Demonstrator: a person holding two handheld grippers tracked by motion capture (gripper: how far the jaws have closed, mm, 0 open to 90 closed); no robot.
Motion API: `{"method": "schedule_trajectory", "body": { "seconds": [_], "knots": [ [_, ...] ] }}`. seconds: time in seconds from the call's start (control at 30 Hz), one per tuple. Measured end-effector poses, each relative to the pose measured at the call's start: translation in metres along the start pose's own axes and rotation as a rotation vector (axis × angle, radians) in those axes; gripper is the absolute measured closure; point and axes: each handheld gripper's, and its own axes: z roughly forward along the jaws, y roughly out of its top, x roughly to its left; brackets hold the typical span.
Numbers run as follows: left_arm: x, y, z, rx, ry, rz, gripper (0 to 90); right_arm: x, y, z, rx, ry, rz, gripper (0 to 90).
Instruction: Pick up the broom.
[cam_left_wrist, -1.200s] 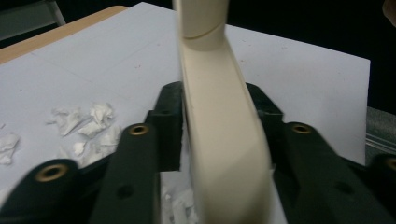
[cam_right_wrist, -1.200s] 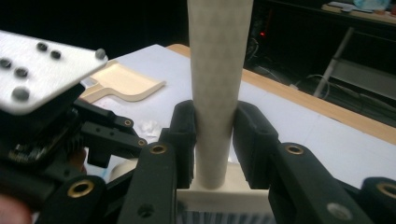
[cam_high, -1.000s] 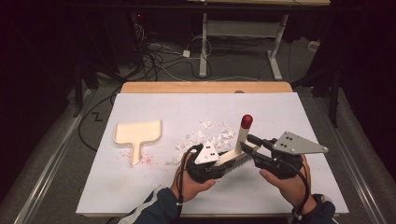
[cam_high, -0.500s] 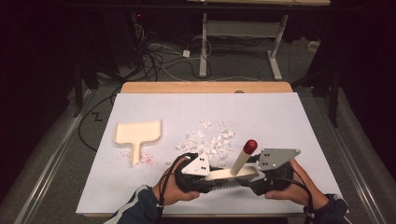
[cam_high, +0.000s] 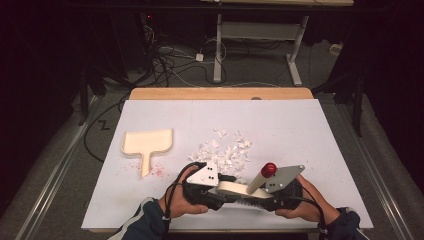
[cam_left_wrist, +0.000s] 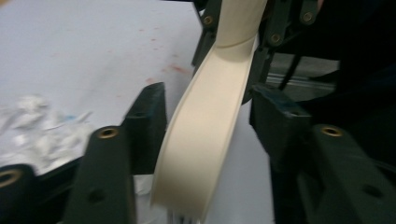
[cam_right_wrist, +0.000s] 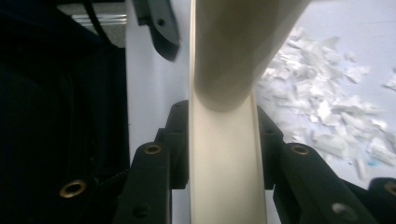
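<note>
- Both hands sit low at the near edge of the table (cam_high: 310, 125). The left hand (cam_high: 177, 205) and right hand (cam_high: 305, 200) face each other, each holding tongs pointed inward.
- The left tongs (cam_high: 227, 187) have their jaws set either side of a cream brush (cam_high: 235, 189); in the left gripper view the brush body (cam_left_wrist: 205, 121) stands between the jaws with a gap on each side, so I cannot tell whether it is clamped.
- The right tongs (cam_high: 257, 197) are closed tight on the brush; both jaws press its flat cream sides (cam_right_wrist: 224, 163).
- The brush lies roughly left to right between the hands, bristles down; its handle slants up and away to a red knob (cam_high: 269, 169).
- A cream dustpan (cam_high: 147, 142) lies flat to the left, handle toward the person; nothing white lies in it.
- White paper scraps (cam_high: 225, 150) are scattered just beyond the brush.
</note>
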Motion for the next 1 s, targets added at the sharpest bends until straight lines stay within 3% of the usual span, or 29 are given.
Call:
{"method": "schedule_trajectory", "body": {
  "seconds": [0.07,0.17,0.37,0.5,0.57,0.6,0.73,0.77,0.8,0.87,1.0],
  "knots": [
    [-0.003,-0.003,-0.006,0.009,0.089,0.002,27.7,-0.001,-0.001,-0.003,0.0,-0.037,0.033,67.6],
    [-0.006,-0.011,-0.018,0.013,0.217,0.016,21.9,-0.007,-0.002,-0.01,-0.032,-0.083,0.068,67.7],
    [-0.004,-0.038,-0.044,-0.002,0.355,-0.042,21.9,-0.017,-0.003,-0.03,-0.088,-0.199,0.144,67.6],
    [-0.003,-0.061,-0.057,0.046,0.464,-0.057,21.9,-0.024,-0.005,-0.041,-0.1,-0.261,0.189,67.6],
    [-0.003,-0.068,-0.06,0.057,0.482,-0.064,21.2,-0.028,-0.007,-0.046,-0.106,-0.281,0.21,67.6],
    [-0.004,-0.081,-0.065,0.087,0.524,-0.076,21.2,-0.03,-0.008,-0.048,-0.105,-0.292,0.225,67.6],
    [-0.006,-0.106,-0.076,0.127,0.575,-0.11,20.6,-0.039,-0.013,-0.055,-0.097,-0.33,0.263,67.6],
    [-0.006,-0.106,-0.076,0.127,0.575,-0.11,20.5,-0.041,-0.014,-0.056,-0.096,-0.343,0.267,67.6],
    [-0.007,-0.118,-0.082,0.141,0.594,-0.141,20.4,-0.043,-0.014,-0.058,-0.091,-0.359,0.275,67.6],
    [-0.009,-0.128,-0.085,0.166,0.598,-0.167,20.5,-0.047,-0.016,-0.06,-0.081,-0.383,0.29,67.6],
    [-0.014,-0.14,-0.089,0.225,0.622,-0.161,20.3,-0.056,-0.022,-0.063,-0.08,-0.401,0.334,67.5]
  ]
}}
